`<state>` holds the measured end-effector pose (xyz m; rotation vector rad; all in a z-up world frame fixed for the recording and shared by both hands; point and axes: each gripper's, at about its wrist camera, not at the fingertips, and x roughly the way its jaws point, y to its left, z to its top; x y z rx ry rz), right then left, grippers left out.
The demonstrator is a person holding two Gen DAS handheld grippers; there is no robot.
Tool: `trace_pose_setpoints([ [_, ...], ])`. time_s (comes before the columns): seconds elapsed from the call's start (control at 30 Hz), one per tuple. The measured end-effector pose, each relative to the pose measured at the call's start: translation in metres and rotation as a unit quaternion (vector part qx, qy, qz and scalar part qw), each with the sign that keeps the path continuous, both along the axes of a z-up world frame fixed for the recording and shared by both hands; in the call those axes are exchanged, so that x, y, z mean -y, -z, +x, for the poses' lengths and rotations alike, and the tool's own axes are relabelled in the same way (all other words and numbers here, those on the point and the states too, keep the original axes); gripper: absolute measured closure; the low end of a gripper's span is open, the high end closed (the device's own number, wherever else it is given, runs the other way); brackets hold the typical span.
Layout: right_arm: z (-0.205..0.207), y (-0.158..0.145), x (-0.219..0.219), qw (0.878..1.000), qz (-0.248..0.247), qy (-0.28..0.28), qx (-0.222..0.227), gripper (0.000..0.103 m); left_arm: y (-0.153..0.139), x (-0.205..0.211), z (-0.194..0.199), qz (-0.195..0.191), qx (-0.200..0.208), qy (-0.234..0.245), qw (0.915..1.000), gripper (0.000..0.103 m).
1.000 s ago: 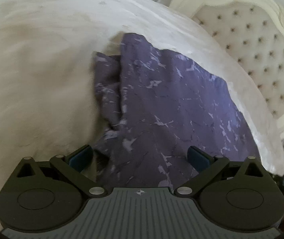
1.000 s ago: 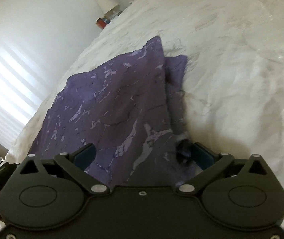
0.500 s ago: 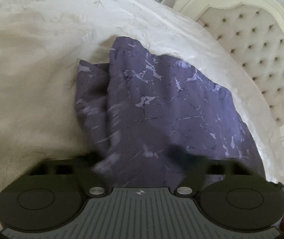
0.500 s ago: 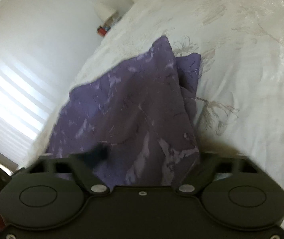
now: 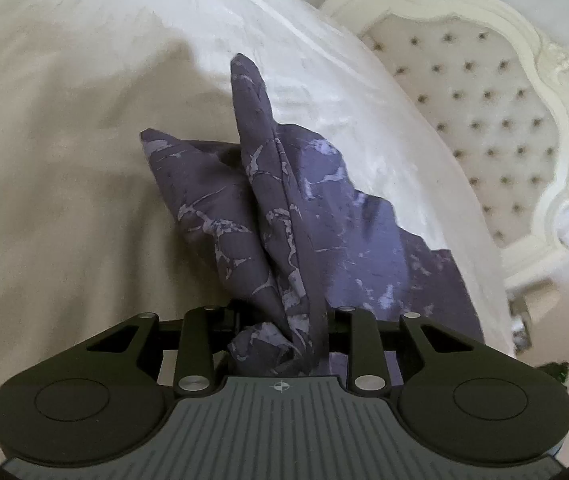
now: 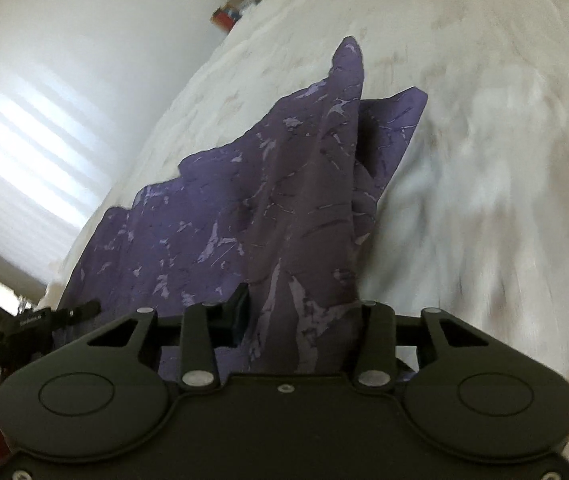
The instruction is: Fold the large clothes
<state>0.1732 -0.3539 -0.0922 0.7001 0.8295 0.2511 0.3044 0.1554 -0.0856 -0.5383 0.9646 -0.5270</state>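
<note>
Each claw was clamped on the purple cloth (image 5: 284,208): the left claw (image 5: 280,340) pinched one bunched edge, the right claw (image 6: 304,320) another. The cloth hung taut above the white bed (image 5: 64,160), near the tufted headboard (image 5: 484,100).

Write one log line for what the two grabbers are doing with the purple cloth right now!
left gripper: shut on purple marbled cloth | right gripper: shut on the cloth | cloth: bunched, lifted over white bedspread
</note>
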Motion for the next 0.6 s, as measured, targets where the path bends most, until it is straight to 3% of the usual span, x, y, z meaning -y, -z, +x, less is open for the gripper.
trace_pose_setpoints([
  [0.3, -0.112, -0.009, -0.037, 0.995, -0.023, -0.067, -0.075, 0.050, -0.007, -0.016, -0.007, 0.011, -0.010, 0.040, 0.9991, 0.073],
  [0.4, -0.138, -0.009, -0.048, 0.993, -0.054, -0.075, -0.070, 0.044, -0.006, -0.018, -0.003, 0.052, 0.013, 0.039, 0.9978, 0.070],
  [0.53, -0.152, -0.001, -0.048, 0.990, -0.124, -0.030, -0.059, 0.033, 0.009, -0.017, 0.007, 0.140, 0.051, -0.001, 0.9889, 0.063],
  [0.6, -0.154, 0.004, -0.044, 0.989, -0.142, 0.000, -0.049, 0.033, 0.020, -0.020, 0.017, 0.149, 0.063, -0.017, 0.9867, 0.048],
])
